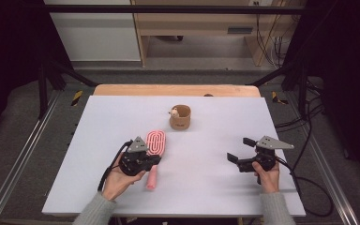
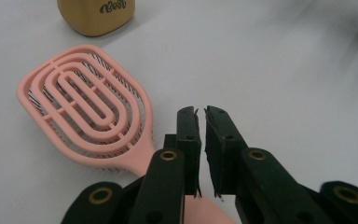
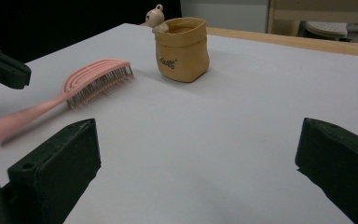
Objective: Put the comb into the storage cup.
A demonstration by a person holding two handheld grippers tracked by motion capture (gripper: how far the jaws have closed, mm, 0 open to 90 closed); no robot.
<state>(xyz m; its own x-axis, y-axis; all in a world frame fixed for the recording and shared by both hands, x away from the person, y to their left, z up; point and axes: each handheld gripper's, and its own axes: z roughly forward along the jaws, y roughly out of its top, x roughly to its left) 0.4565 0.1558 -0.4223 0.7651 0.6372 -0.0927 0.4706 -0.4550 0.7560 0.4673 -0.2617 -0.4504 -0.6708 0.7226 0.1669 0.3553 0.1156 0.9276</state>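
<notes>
One pink hairbrush (image 1: 156, 145) lies bristles down on the white table (image 1: 206, 187), left of the middle, its handle toward the near edge.

The left gripper (image 2: 201, 122) sits over the handle, jaws drawn almost together with nothing visibly pinched between them. The right gripper (image 1: 240, 149), well apart at the right, is spread wide and grasps nothing. One tan bag-shaped cup (image 3: 182, 48), farther back, carries one small bear figure (image 3: 156, 18) on its rim and dark lettering too blurred to read.

Left gripper (image 1: 153, 158), held palm-up in the left hand (image 1: 120, 178) directly over the pink hairbrush's (image 1: 155, 149) handle: jaws nearly together, nothing visibly clamped. Right gripper (image 1: 239, 150), well right of the hairbrush, jaws spread wide, empty.
</notes>
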